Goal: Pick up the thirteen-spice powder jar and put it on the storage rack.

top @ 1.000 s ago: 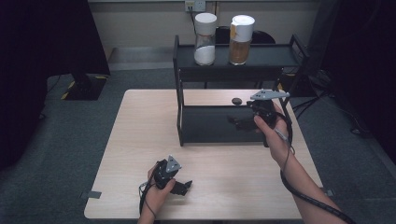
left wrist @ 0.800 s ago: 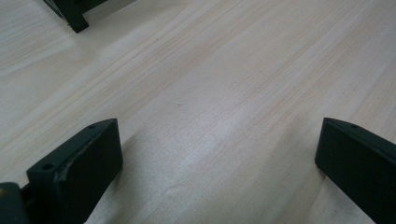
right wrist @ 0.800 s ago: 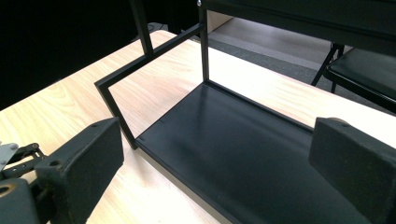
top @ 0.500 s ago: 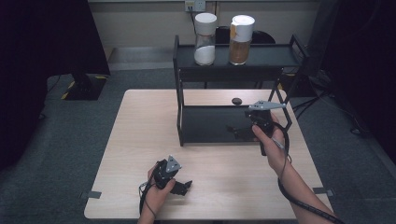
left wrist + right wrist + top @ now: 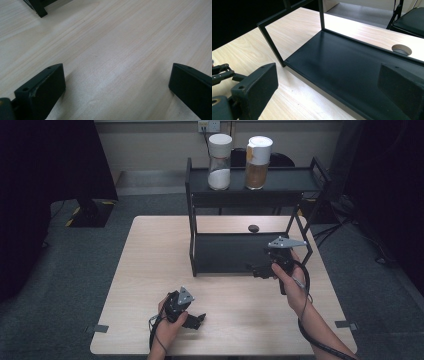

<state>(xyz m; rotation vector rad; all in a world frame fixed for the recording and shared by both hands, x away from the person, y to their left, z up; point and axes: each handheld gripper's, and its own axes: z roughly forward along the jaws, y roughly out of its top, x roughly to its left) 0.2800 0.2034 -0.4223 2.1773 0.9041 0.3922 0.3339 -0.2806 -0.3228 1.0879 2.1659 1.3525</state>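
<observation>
Shelf rack (image 5: 227,252), black metal and two tiers tall, stands on the far half of the pale wooden table (image 5: 150,270), and it is the biggest thing out there. Its lower tray sits flat on the tabletop, and in the right gripper view that dark tray (image 5: 352,67) spreads right across the frame, a thin upright post rising at its far corner. Up on the top tier, two white-lidded jars stand side by side: the white-filled jar (image 5: 219,162) on the left, the amber-filled jar (image 5: 258,163) just beside it on the right. Behind the rack, a small round grommet hole (image 5: 253,227) shows in the tabletop, also seen from the right gripper view (image 5: 402,49).

Now the hands. The right gripper (image 5: 260,268) hovers at the front right edge of the lower tray, jaws spread wide with nothing between them, aimed in over the tray. The left gripper (image 5: 196,321) sits low near the front edge of the table, well apart from the rack. Its jaws are spread wide too, bare wood between them, with one black rack foot (image 5: 40,11) showing at the top corner of the left gripper view. A cable (image 5: 320,342) trails back from the right gripper along the forearm.
</observation>
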